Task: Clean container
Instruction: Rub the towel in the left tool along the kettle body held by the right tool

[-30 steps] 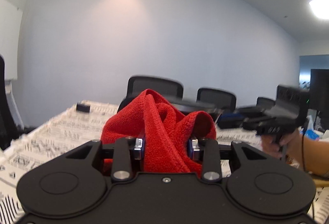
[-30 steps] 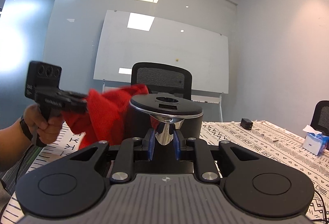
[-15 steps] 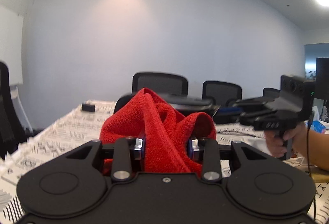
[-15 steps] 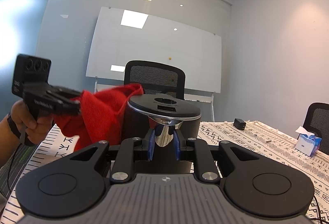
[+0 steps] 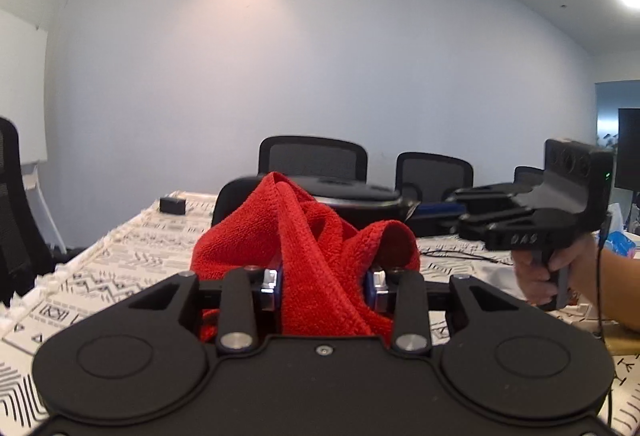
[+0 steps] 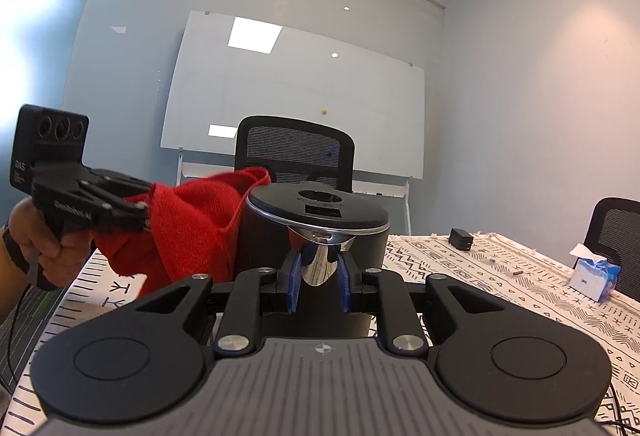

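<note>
Over the patterned tablecloth [image 6: 500, 276], the right gripper [image 6: 318, 278] stays clamped on the chrome lip of the black container [image 6: 316, 220]. Beside it, the left gripper [image 5: 326, 284] keeps gripping the red cloth [image 5: 316, 256], which has slid along the container's side since a second ago.

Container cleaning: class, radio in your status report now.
Left gripper shut on red cloth. Right gripper shut on container's metal handle. Cloth against container's side. Nothing in the way.
</note>
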